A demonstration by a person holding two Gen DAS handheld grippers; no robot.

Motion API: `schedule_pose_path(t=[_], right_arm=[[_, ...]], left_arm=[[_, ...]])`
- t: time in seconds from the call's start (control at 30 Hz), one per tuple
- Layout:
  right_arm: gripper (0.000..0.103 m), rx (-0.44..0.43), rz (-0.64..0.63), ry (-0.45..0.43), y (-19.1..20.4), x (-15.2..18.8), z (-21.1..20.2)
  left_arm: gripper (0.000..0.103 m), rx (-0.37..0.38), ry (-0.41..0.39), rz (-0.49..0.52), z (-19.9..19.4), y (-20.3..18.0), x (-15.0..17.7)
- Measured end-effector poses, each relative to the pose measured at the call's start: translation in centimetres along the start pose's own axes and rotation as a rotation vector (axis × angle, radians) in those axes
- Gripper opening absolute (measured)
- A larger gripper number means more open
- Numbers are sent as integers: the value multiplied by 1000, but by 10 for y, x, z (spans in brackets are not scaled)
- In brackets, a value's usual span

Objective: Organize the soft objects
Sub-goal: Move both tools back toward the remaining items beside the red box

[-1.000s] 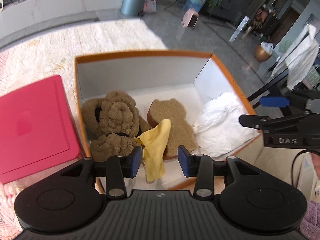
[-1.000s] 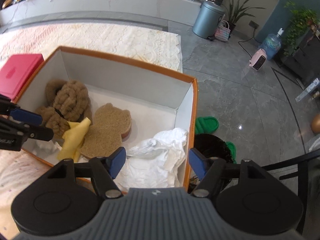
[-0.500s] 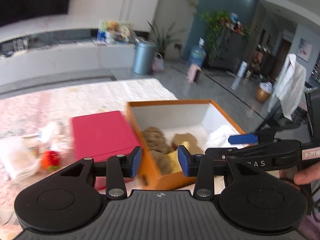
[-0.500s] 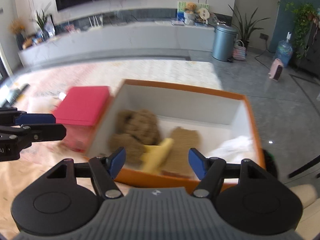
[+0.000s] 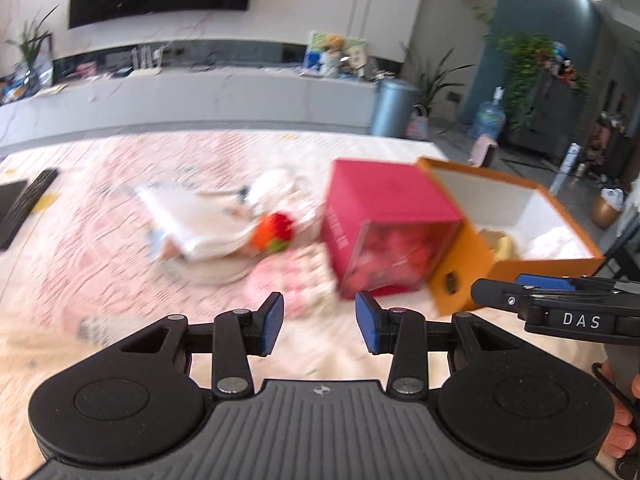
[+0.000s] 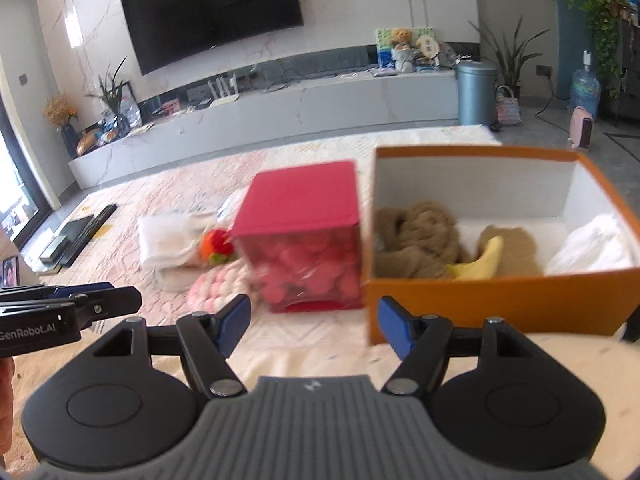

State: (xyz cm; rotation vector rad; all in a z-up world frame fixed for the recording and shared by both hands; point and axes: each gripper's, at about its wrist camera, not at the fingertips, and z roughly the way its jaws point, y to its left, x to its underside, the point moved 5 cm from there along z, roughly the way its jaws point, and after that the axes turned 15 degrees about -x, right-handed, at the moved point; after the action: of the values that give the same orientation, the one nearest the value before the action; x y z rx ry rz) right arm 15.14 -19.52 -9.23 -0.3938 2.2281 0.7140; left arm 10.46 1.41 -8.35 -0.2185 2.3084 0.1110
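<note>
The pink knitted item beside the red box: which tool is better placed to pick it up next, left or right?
Probably left. The left tool is empty and open, with the pink knitted item just ahead between its fingers. The right tool, also open, faces the red box and orange box.

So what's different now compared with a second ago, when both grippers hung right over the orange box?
Both grippers pulled back from the orange box and swung left, bringing the red box and loose soft things into view. Nothing was grabbed or released: left gripper and right gripper stay open and empty. The box's contents look unchanged.
</note>
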Motion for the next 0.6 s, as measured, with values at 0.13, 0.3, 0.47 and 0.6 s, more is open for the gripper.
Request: schedule_pose_path(t=[0.13, 0.3, 0.47, 0.6], right_arm=[[70, -6, -31, 32, 18, 5, 21], [70, -24, -79, 74, 37, 7, 47], [69, -33, -110, 105, 50, 8, 71], [68, -37, -128, 134, 58, 10, 90]], left_arm=[[47, -19, 37, -46, 8, 28, 9], [47, -28, 56, -94, 17, 57, 22], [47, -16, 85, -133, 29, 70, 28], [47, 0, 84, -144, 34, 74, 25]])
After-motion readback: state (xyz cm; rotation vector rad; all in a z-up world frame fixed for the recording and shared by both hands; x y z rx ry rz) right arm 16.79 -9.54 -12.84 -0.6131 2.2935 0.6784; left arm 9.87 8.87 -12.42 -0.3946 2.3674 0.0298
